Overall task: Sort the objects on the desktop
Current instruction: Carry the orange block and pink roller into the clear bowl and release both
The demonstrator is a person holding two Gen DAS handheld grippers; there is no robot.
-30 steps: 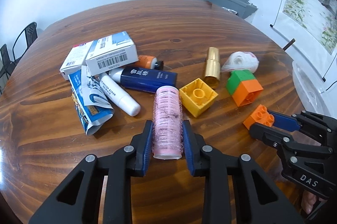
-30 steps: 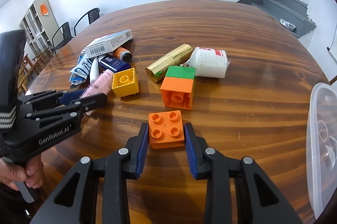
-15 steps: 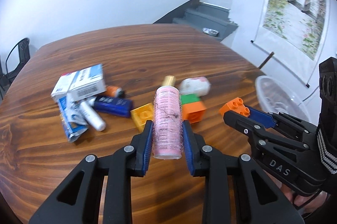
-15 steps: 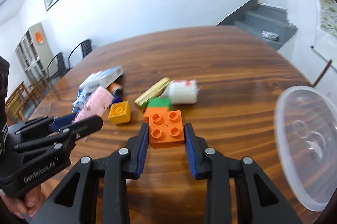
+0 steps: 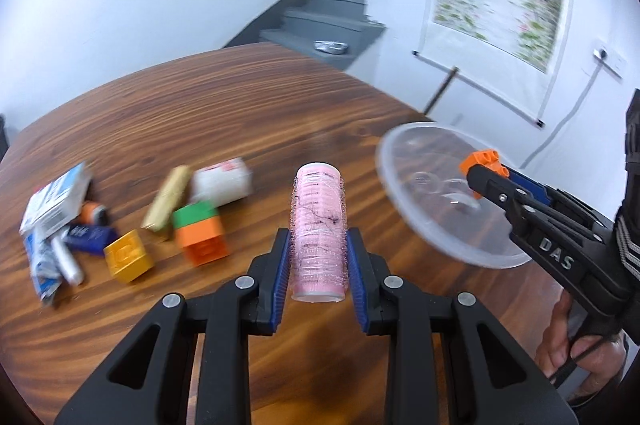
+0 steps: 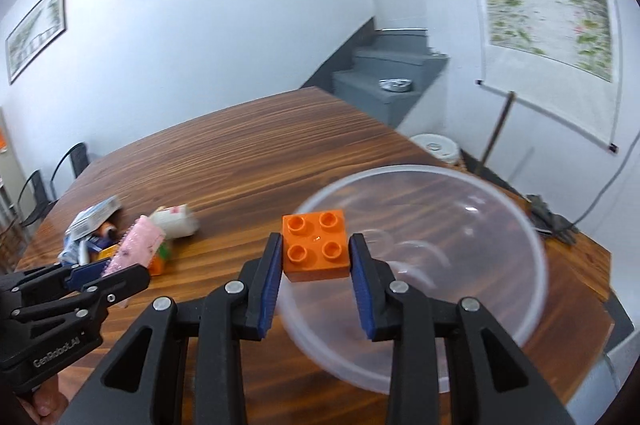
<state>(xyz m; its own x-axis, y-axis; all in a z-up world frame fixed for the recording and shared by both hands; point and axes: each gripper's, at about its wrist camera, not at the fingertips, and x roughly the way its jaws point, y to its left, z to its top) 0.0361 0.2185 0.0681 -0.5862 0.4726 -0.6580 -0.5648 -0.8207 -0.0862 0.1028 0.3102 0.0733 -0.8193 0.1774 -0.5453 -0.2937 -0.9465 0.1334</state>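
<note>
Right gripper (image 6: 316, 257) clamps an orange brick (image 6: 315, 245) over the clear bowl (image 6: 500, 193); left gripper (image 5: 318, 261) clamps a pink roller (image 5: 318, 225) left of it. Release each low, inside the rim.

— What is the right claw (image 6: 316, 261) holding?
— An orange brick (image 6: 315, 245), studs up, clamped between its blue pads above a clear plastic bowl (image 6: 516, 229).
— And to its left?
— The other claw (image 6: 106, 275) grips a pink roller (image 6: 138, 241); clutter lies on the wooden table (image 6: 248, 161) beyond.

Bright, even indoor light; motion blur on bkgd, fisheye warp w/ dark corners.
</note>
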